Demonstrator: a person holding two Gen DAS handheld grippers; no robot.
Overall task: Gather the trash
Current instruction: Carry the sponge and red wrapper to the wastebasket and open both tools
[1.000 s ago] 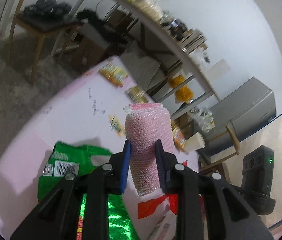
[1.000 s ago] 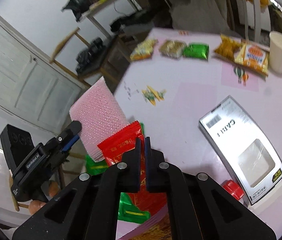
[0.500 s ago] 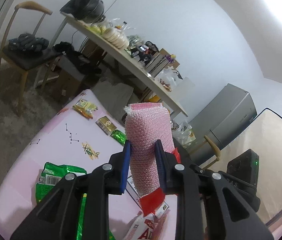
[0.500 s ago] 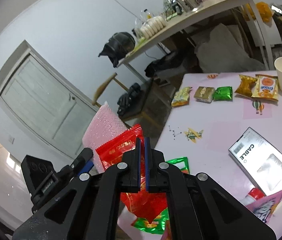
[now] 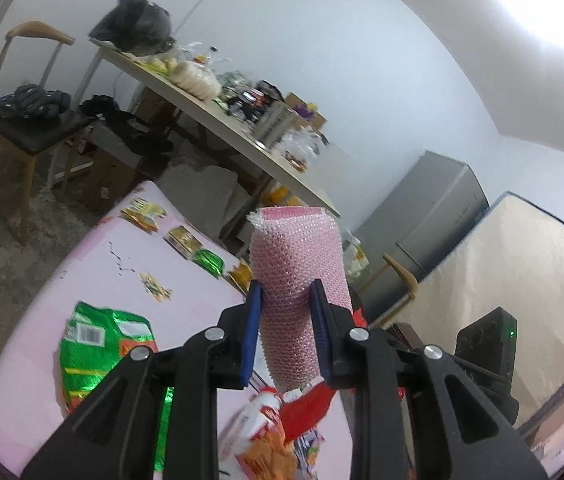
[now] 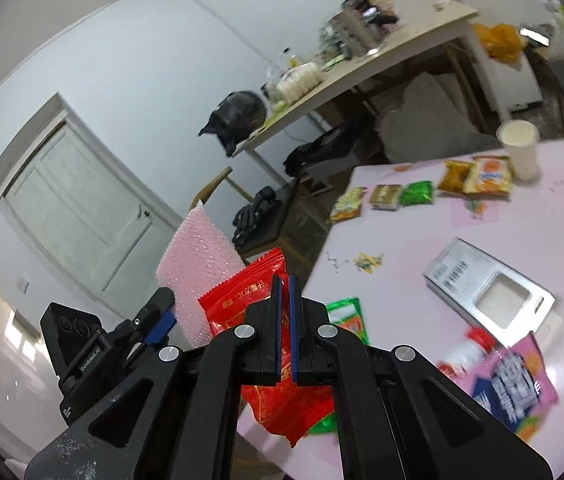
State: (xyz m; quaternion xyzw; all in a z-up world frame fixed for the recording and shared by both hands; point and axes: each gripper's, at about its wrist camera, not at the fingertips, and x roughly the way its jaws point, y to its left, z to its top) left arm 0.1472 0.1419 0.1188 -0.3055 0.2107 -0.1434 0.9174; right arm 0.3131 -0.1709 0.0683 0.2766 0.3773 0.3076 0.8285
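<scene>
Trash in hand: the red snack packet [image 6: 266, 304] hangs pinched flat in the right gripper [image 6: 282, 280], raised near the pink mesh sleeve [image 5: 298, 280] that the left gripper [image 5: 284, 292] clamps upright, likely as the collecting bag; more wrappers lie on the pink table [image 6: 402, 264] beyond

The pink foam sleeve [image 5: 297, 280] has a bumpy, netted, matt surface. The red packet [image 6: 250, 300] is glossy, crinkled plastic film, and the green packet [image 5: 102, 340] shines like metallic foil. The left tongs [image 5: 286, 300] and right tongs [image 6: 282, 284] are matt black plastic with blue rubbery pads and bright metal rivets. The pink worktop [image 6: 402, 240] looks smooth and matt. The cup [image 6: 519, 148] looks like matt paper.
</scene>
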